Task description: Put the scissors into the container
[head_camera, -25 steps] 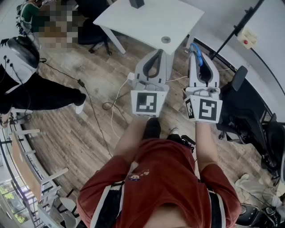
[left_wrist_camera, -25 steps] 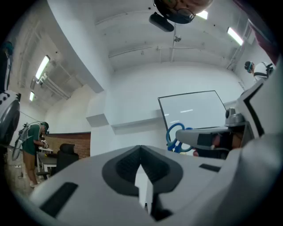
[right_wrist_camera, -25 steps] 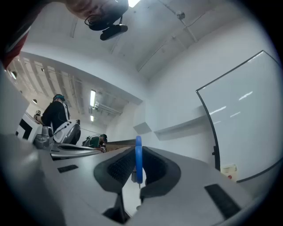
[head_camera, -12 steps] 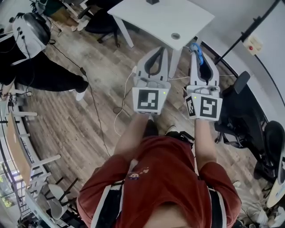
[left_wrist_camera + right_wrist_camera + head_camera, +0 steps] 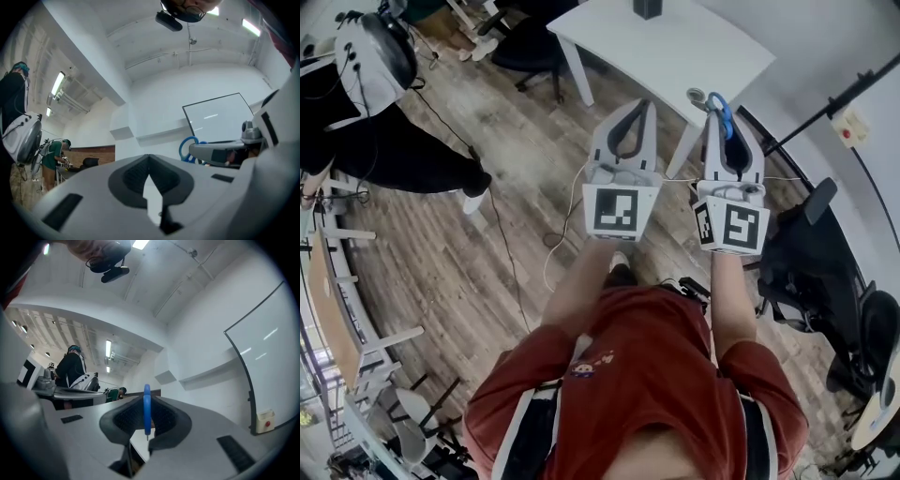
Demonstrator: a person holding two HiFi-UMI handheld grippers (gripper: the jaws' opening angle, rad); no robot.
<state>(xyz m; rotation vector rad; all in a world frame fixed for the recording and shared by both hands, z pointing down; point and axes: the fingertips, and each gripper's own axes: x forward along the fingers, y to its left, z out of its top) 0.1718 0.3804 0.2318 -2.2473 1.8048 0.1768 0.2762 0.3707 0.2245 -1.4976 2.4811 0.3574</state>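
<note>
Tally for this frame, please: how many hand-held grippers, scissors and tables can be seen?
Hand-held grippers: 2 (left hand-held gripper, right hand-held gripper)
Scissors: 1, blue-handled, in the right one's jaws
White table: 1
Total: 4

At lower centre the gripper (image 5: 146,420) clamps the scissors (image 5: 147,404), whose blue handle stands upright between the dark pads. A person (image 5: 72,366) in black stands at middle left. A box (image 5: 265,422) with a red button sits at lower right.
</note>
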